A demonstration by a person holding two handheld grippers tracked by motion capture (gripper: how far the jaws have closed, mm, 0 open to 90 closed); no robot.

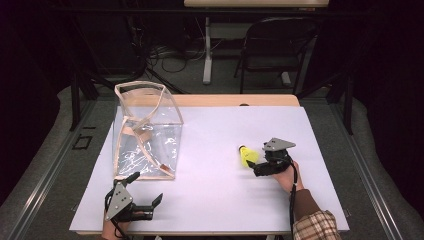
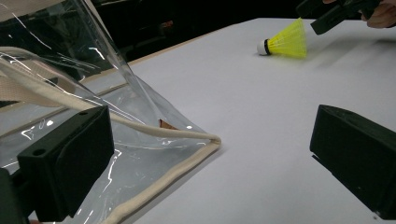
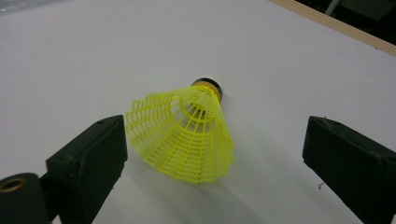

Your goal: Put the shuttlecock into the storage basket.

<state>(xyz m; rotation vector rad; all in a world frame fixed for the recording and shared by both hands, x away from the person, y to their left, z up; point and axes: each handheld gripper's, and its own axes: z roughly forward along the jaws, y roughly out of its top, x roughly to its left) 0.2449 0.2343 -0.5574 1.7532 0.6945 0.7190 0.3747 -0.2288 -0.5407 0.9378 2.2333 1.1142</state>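
Close up, right gripper (image 3: 215, 154) jaws apart around yellow shuttlecock (image 3: 187, 135), left gripper (image 1: 142, 200) spread beside clear bag (image 1: 145, 130).

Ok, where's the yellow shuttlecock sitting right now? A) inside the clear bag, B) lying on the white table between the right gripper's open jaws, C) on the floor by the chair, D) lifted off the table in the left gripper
B: the shuttlecock lies on its side on the white table, between the jaws of the right gripper, which stand apart from it on both sides.
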